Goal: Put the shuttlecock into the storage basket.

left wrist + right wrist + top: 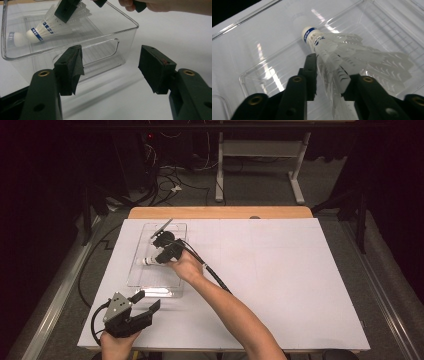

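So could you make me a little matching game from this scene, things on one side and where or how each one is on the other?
Things:
1. shuttlecock
2. clear plastic bin
3. left gripper
4. right gripper

States:
a. open, holding nothing, near the table's front edge
b. standing on the white table sheet
c. shut on the feathered skirt
d. held over the bin, cork tip pointing away from the gripper

Pairs: 1-d, 2-b, 3-a, 4-c
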Motion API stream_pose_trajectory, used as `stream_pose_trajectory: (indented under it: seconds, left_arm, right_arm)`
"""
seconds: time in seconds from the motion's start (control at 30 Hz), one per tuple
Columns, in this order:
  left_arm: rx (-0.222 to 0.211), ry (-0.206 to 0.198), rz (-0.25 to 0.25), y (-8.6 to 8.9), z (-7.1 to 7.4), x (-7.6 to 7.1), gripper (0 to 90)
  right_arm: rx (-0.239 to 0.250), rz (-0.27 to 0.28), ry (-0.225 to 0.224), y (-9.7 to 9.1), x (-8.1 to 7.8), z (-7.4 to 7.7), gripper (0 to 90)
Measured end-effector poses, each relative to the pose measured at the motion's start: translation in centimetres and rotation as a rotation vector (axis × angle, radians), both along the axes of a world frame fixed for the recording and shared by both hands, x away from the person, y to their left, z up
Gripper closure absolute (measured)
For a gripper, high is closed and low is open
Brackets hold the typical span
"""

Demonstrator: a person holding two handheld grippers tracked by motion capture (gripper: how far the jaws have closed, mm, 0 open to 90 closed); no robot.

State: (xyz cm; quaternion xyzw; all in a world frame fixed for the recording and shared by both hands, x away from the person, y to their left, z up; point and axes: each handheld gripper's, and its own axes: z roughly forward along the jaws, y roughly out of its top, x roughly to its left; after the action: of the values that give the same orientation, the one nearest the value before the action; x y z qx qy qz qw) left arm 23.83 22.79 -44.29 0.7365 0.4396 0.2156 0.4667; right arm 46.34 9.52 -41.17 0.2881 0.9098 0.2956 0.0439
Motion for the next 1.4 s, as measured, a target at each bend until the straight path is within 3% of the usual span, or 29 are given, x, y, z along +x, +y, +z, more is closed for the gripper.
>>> stream_pose_trajectory:
  seconds: [0.07,0.2,0.27,0.4,1.03,1.4]
  left_arm:
    - [0.0,0.0,0.001,0.0,0.0,0.0,36.8]
    - [-0.001,0.0,0.003,0.0,0.0,0.0,36.8]
    - [-0.001,-0.001,0.003,0.1,0.0,0.0,36.8]
    - [-0.002,-0.001,0.005,0.1,0.0,0.0,36.8]
    - [0.0,-0.002,0.002,0.0,0.0,0.0,36.8]
    - [0.003,0.0,0.002,0.0,0.0,0.1,36.8]
  right_arm:
    - [-0.019,0.013,0.009,0.1,0.0,0.0,65.0]
    - [-0.06,0.011,-0.021,0.1,-0.2,0.4,55.7]
    - [-0.053,0.005,-0.03,0.0,-0.2,0.5,53.9]
    - [-0.039,0.007,-0.007,-0.3,-0.2,0.8,51.8]
    - [-0.01,-0.033,0.042,-3.0,0.1,0.9,49.0]
    - [0.04,-0.037,0.046,-4.4,-0.2,1.5,50.0]
